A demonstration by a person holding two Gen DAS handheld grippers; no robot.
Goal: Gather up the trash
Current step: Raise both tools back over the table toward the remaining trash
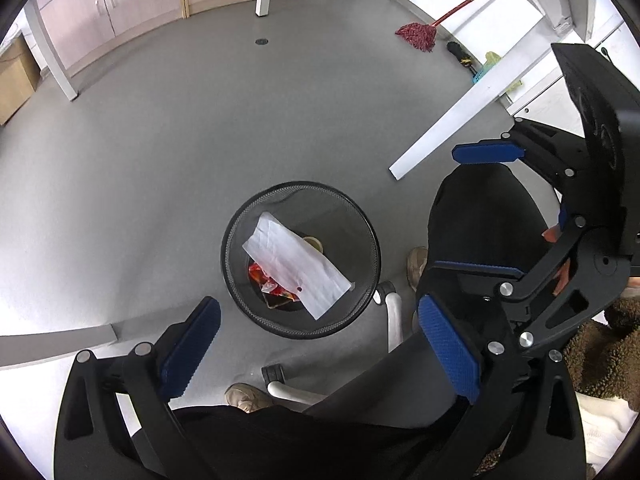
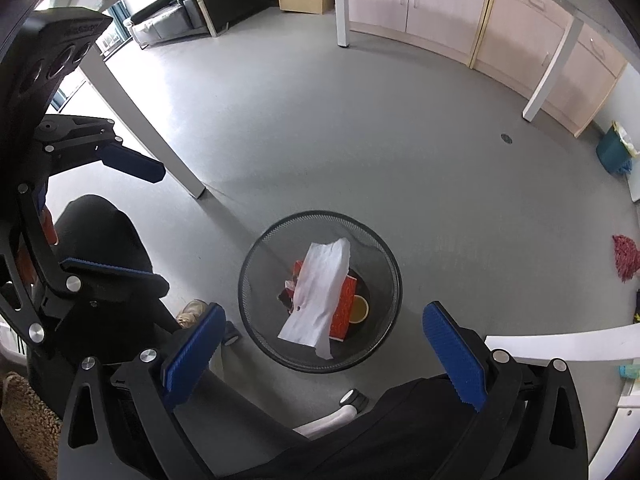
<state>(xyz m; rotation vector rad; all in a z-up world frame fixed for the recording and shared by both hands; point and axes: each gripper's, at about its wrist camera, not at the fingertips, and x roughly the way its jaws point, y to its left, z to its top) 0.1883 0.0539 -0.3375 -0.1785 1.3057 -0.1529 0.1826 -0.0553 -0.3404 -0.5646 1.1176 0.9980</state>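
Both grippers are built alike — black angular linkage arms studded with round silver screws, each ending in blue, ridged rubber pads. The left gripper (image 1: 318, 350) and right gripper (image 2: 324, 354) each carry a flat black plate on top. Black trousers (image 1: 480, 216) and tan shoes (image 1: 246, 396) are worn, and a brown fleecy sleeve (image 1: 600, 356) — curly-textured — is seen.

Grey floor (image 1: 160, 160) under mesh wastebasket (image 1: 360, 216), red mop (image 1: 416, 36)
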